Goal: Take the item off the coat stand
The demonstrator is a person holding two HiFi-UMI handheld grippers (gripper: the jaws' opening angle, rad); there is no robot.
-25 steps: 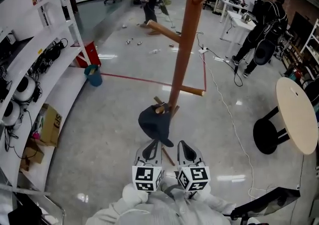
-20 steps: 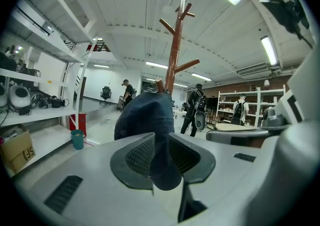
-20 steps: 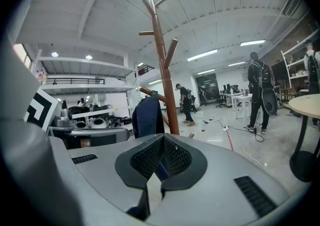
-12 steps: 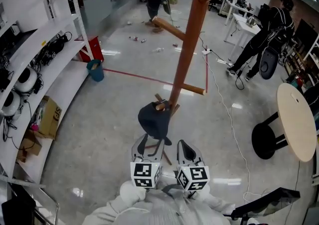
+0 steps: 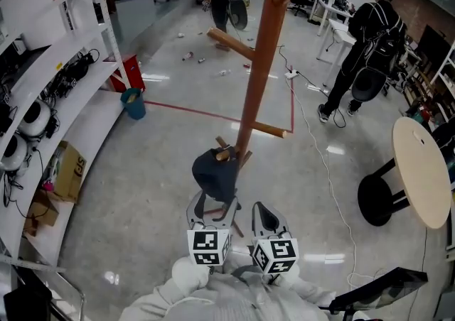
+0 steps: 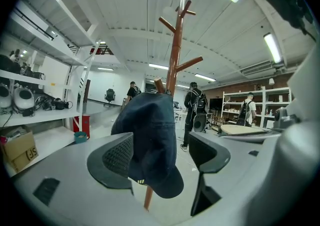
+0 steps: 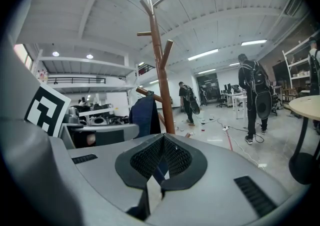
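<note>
Dark navy cap (image 6: 150, 142), hanging on peg (image 5: 222, 155)

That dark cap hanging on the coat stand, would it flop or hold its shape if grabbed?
Probably floppy: the cap hangs limp from its peg, crown sagging. Its brim looks stiffer, keeping its curve. It seems light, so lifting it likely won't tip the coat stand.

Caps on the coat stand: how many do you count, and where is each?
1. A dark cap hangs on a low peg of the coat stand, between the left gripper's opening jaws. Nothing else hangs on the stand in either gripper view.
</note>
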